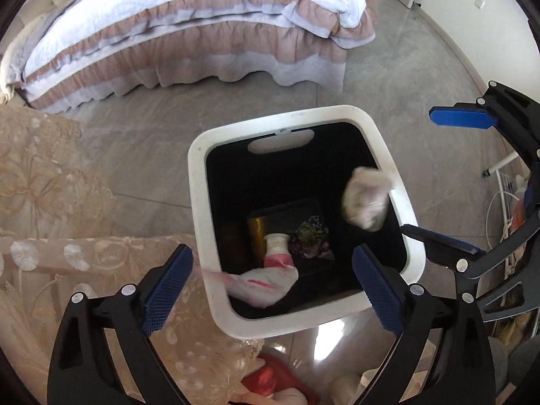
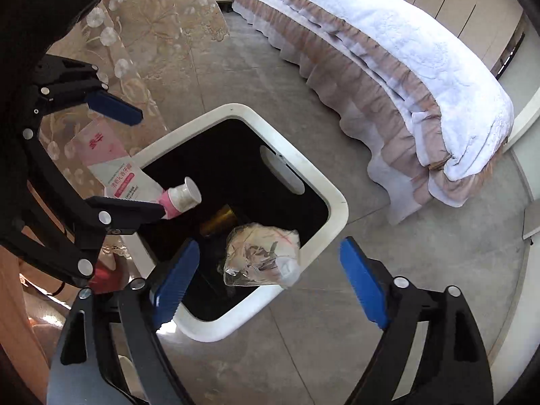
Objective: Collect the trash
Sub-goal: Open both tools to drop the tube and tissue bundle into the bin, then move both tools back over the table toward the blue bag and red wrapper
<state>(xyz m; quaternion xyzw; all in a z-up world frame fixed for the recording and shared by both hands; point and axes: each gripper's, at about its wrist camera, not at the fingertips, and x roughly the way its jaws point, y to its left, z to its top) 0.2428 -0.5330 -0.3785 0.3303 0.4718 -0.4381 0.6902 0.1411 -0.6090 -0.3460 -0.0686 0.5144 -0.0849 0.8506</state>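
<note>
A white bin [image 1: 199, 182] with a black inside stands on the floor below both grippers. My left gripper [image 1: 273, 287] is open over its near edge. A pink and white tube [image 1: 266, 276] hangs loose between the fingers, touching neither pad. My right gripper [image 2: 270, 263] is open too, and a crumpled clear bag [image 2: 263, 253] floats free between its fingers above the bin [image 2: 337, 202]. The right wrist view shows the left gripper [image 2: 145, 162] wide open around the tube [image 2: 118, 172]. At the bin's bottom lie a gold can [image 1: 258, 233] and a colourful wrapper [image 1: 312, 236].
A bed [image 1: 202, 33] with a frilled skirt stands beyond the bin across grey floor tiles [image 1: 135, 155]. A lace tablecloth [image 1: 44, 202] hangs close on the left of the bin. A white wire rack [image 1: 506, 185] is at the right, and something red [image 1: 270, 381] lies near my side.
</note>
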